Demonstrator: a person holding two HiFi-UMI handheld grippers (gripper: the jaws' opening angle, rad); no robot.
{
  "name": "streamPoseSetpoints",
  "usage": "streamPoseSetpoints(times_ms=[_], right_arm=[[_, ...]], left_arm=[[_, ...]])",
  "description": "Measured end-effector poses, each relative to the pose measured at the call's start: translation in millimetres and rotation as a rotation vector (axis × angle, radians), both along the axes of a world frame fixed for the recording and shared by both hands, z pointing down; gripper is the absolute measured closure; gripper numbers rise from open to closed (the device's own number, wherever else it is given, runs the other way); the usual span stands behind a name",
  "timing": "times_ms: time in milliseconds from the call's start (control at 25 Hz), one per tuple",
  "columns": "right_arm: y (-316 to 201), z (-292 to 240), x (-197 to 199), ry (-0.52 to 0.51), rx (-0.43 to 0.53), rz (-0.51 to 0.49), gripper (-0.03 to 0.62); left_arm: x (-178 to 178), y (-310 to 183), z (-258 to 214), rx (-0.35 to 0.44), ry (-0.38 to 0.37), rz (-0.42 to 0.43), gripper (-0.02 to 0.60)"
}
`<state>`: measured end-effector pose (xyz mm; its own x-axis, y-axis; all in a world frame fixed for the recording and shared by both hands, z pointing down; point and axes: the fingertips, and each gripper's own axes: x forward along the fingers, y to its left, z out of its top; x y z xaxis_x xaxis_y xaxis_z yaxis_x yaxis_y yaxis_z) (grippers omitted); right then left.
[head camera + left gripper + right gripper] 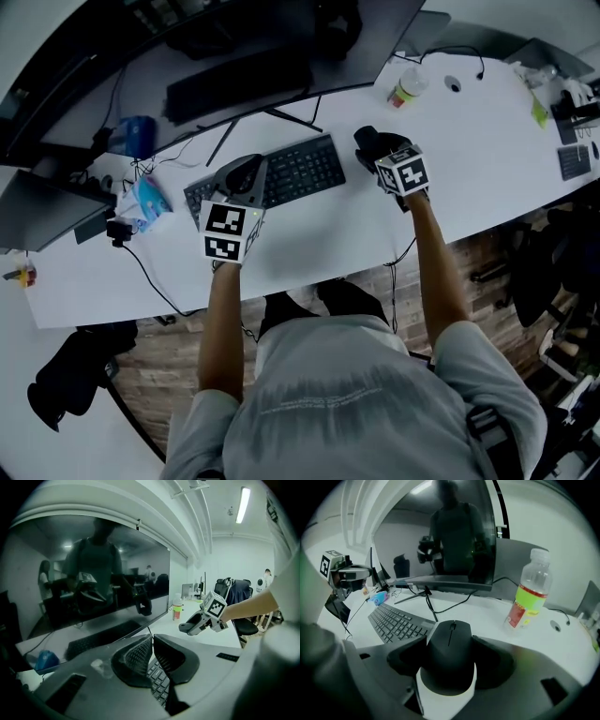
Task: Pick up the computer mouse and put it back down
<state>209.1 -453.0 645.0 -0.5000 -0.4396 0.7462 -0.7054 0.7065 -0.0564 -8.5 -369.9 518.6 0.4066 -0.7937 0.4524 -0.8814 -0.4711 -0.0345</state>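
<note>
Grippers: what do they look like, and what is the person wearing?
The left gripper and right gripper are grey handheld bodies with dark scooped tongs, each carrying a white cube of black square markers. No cables show on them. The person wears a grey short-sleeved shirt.

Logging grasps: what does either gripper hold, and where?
Right gripper clamps the computer mouse by its two sides; left gripper holds nothing.

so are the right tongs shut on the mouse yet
Shut on it: the right tongs have a jaw pressed to each side of the mouse.
</note>
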Motion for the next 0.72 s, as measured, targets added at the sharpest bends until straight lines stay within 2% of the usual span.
streamPoseSetpoints(times_ms=[280,720], right_arm=[[-3,41,-9,0.035,-0.045,-0.012,0.289],[-10,65,-11,0.047,-0.074,0.011,0.284]], left_arm=[[-3,6,6,-0.018,-0.027,-0.004,0.566],[-10,16,13,-0.040,-0.033,-0.013,0.566]])
